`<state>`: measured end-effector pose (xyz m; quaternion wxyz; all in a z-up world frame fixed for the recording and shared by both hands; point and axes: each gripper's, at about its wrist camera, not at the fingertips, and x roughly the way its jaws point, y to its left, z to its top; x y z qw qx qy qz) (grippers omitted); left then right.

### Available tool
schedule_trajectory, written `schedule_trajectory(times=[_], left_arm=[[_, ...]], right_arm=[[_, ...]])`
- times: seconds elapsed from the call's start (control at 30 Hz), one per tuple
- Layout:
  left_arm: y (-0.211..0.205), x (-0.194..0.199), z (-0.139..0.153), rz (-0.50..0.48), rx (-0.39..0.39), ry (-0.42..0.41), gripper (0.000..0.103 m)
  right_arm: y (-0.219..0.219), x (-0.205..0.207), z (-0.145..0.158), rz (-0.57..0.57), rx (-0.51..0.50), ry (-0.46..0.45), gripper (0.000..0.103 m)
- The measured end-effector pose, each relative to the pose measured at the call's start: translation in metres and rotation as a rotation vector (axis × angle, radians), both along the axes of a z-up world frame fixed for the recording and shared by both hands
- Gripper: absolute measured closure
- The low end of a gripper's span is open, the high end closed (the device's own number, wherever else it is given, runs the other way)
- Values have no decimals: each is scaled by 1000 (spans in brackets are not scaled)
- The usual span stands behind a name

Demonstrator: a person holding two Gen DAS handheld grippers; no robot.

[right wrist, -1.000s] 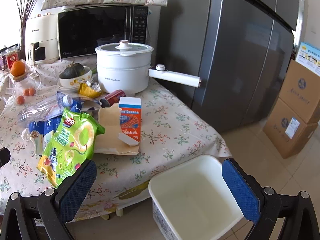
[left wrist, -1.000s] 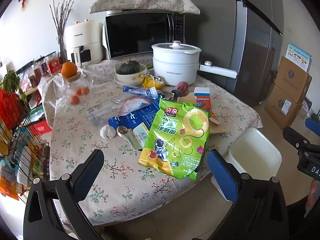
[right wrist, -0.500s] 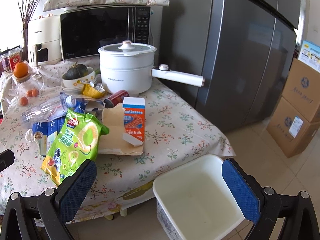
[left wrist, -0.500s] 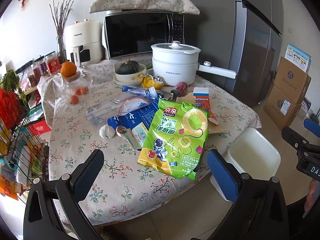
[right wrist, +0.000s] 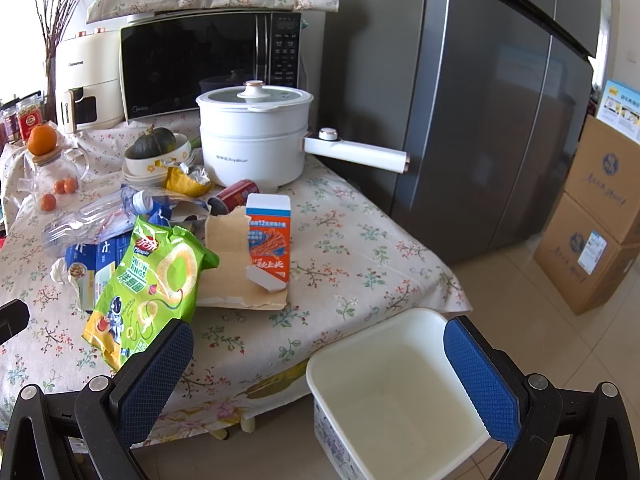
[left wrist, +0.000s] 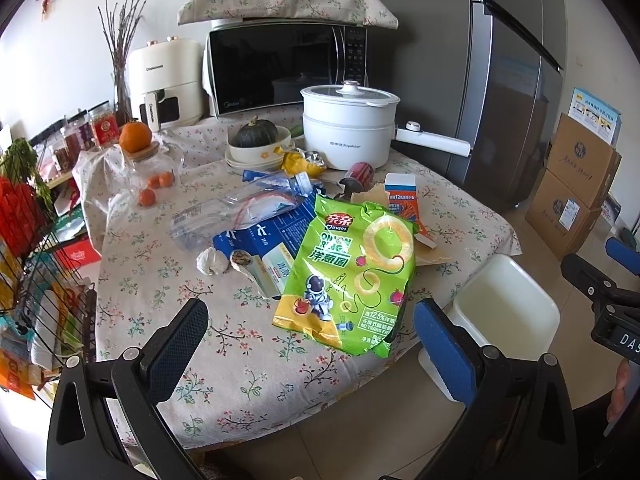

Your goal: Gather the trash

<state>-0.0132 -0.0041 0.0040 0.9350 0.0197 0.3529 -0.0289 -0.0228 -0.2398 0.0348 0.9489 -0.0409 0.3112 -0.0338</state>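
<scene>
Trash lies on the floral tablecloth: a green onion-rings bag (left wrist: 352,276) (right wrist: 154,280), an orange-and-white carton (right wrist: 269,240) (left wrist: 402,208) on torn brown cardboard (right wrist: 228,264), a blue milk carton (left wrist: 260,248), a crushed clear bottle (left wrist: 236,212) (right wrist: 96,216), a red can (right wrist: 236,196), a yellow wrapper (right wrist: 186,180) and a white wad (left wrist: 210,260). An empty white bin (right wrist: 394,392) (left wrist: 506,308) stands on the floor at the table's front right. My left gripper (left wrist: 312,334) is open and empty, short of the green bag. My right gripper (right wrist: 318,354) is open and empty above the bin's near side.
At the back stand a white electric pot (right wrist: 252,136) with a long handle, a microwave (left wrist: 286,64), an air fryer (left wrist: 168,80), a bowl with a squash (left wrist: 256,142) and a glass jar with oranges (left wrist: 148,160). A wire rack (left wrist: 36,280) is left, a fridge (right wrist: 480,100) and cardboard boxes (right wrist: 596,216) right.
Both grippers have drifted slightly; the scene shifts a little in the right wrist view. Nothing on the table has moved.
</scene>
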Motion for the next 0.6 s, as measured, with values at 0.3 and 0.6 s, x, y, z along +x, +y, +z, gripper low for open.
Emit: schedule_trajectory(times=[0.3,0.6], left_arm=[[2,0,1,0,-1,-2,0],[3,0,2,0,-1,-2,0]], right_arm=[[0,-1,0,-1,0,-1,0],[0,-1,-1,-3,3,-1,0]])
